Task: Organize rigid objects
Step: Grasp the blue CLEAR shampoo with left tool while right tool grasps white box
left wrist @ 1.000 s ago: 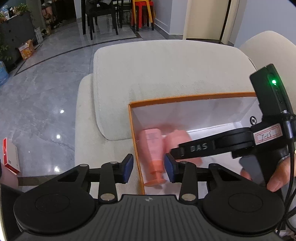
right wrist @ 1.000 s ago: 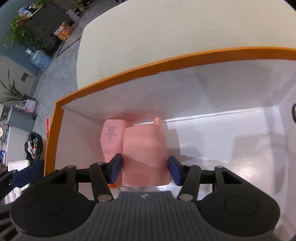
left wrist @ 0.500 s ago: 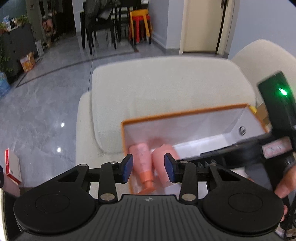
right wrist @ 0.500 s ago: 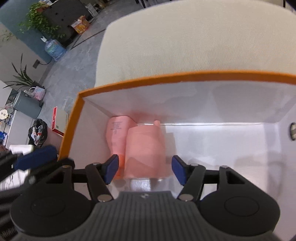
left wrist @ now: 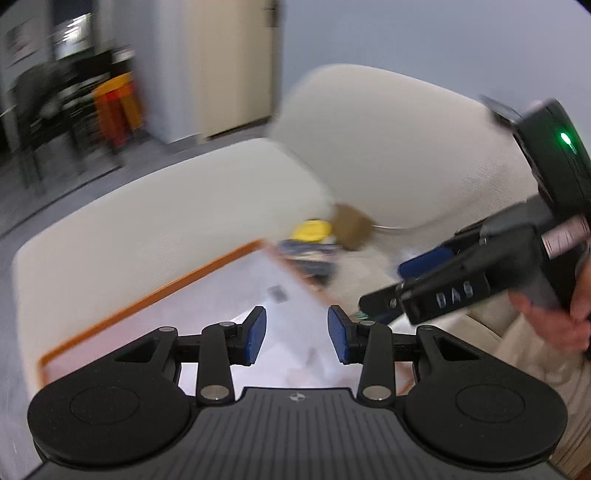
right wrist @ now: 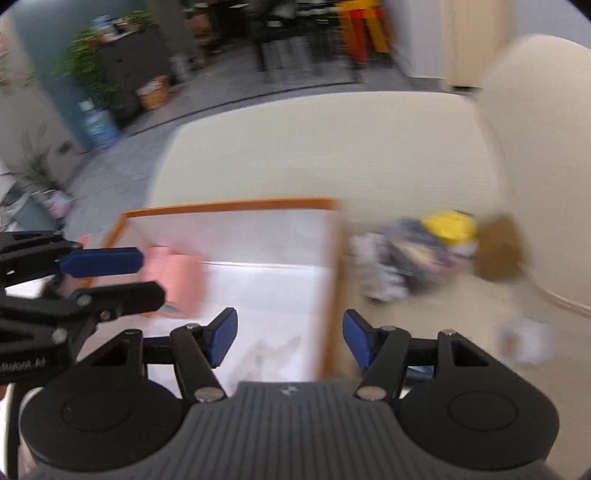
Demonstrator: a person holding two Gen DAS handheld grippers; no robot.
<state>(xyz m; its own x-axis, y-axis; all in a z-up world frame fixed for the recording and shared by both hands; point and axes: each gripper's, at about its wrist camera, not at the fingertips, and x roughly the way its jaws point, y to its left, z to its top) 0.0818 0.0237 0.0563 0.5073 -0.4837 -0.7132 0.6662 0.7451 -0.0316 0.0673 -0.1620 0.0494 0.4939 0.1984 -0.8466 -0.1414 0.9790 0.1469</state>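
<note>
An orange-rimmed white box (right wrist: 229, 205) sits on a cream sofa; it also shows in the left wrist view (left wrist: 207, 271). Pink bottles (right wrist: 173, 275) lie in its left end. My right gripper (right wrist: 290, 338) is open and empty, above the box's right wall. My left gripper (left wrist: 296, 339) is open and empty over the box floor. A blurred pile with a yellow object (right wrist: 448, 226), a brown object (right wrist: 498, 251) and dark items lies on the sofa right of the box; the yellow object also shows in the left wrist view (left wrist: 310, 230).
The sofa's arm (right wrist: 332, 147) stands behind the box and its back cushion (left wrist: 399, 147) to the right. Something white (right wrist: 524, 345) lies on the seat. A grey floor, chairs and a red-orange stool (right wrist: 364, 29) are beyond.
My right gripper let go of the pink bottle and drew back out of the box. Both views swung to the right, bringing the pile on the sofa into sight.
</note>
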